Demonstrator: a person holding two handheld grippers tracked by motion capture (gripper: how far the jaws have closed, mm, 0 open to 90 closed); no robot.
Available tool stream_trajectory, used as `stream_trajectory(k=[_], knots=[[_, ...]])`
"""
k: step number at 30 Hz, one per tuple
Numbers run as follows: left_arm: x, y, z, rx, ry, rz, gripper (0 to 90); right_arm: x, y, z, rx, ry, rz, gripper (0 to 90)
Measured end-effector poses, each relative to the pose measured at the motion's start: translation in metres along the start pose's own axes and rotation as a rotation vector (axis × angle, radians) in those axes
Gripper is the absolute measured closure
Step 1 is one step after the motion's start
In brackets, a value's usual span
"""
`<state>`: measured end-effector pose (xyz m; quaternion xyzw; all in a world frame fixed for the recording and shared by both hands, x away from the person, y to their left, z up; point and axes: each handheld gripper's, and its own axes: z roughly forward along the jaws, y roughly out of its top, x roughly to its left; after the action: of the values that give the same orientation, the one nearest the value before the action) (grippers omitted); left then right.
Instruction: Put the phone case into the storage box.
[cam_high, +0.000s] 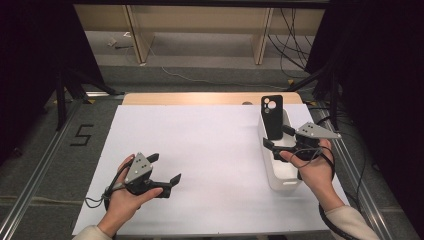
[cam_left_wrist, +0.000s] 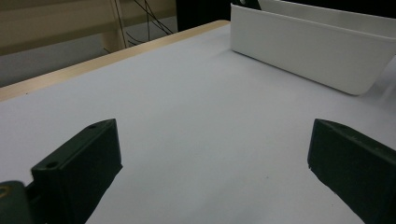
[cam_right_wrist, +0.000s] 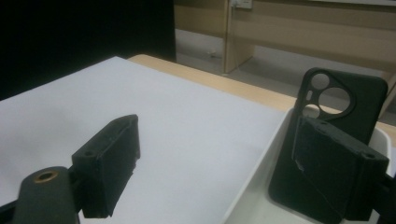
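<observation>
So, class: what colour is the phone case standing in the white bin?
Black. The phone case shows best in the right gripper view, standing upright in the white bin.

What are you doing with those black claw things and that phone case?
A person holds tongs in each hand at a white-covered table. The right tongs, open, straddle the near wall of a white bin, one jaw inside beside the black phone case standing upright in it, not gripping it. The left tongs rest open on the table, holding nothing.

This looks like a lab recording bay: a white-covered table (cam_high: 210, 150) hemmed by black curtains (cam_high: 30, 60), metal floor rails (cam_high: 35, 175), a taped number five (cam_high: 81, 135) on grey carpet (loose cables (cam_high: 292, 40) trailing behind) and bare wooden shelving (cam_high: 200, 30).
</observation>
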<state>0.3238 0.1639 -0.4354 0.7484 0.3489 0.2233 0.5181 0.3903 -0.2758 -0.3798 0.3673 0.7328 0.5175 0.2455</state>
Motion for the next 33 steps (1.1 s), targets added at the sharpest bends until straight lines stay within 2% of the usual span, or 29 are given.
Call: stream_trajectory(k=[9,22,33], knots=[[0.000,0.000,0.000,-0.001,0.001,0.000,2.3,0.004,-0.008,-0.008,-0.010,0.031,-0.007,16.1],[0.000,0.000,0.000,-0.002,0.001,0.000,2.3,0.012,-0.014,-0.018,-0.019,0.046,-0.033,16.2],[0.001,0.001,0.000,-0.003,0.003,-0.001,2.3,0.012,-0.021,-0.022,-0.023,0.060,-0.035,16.2]])
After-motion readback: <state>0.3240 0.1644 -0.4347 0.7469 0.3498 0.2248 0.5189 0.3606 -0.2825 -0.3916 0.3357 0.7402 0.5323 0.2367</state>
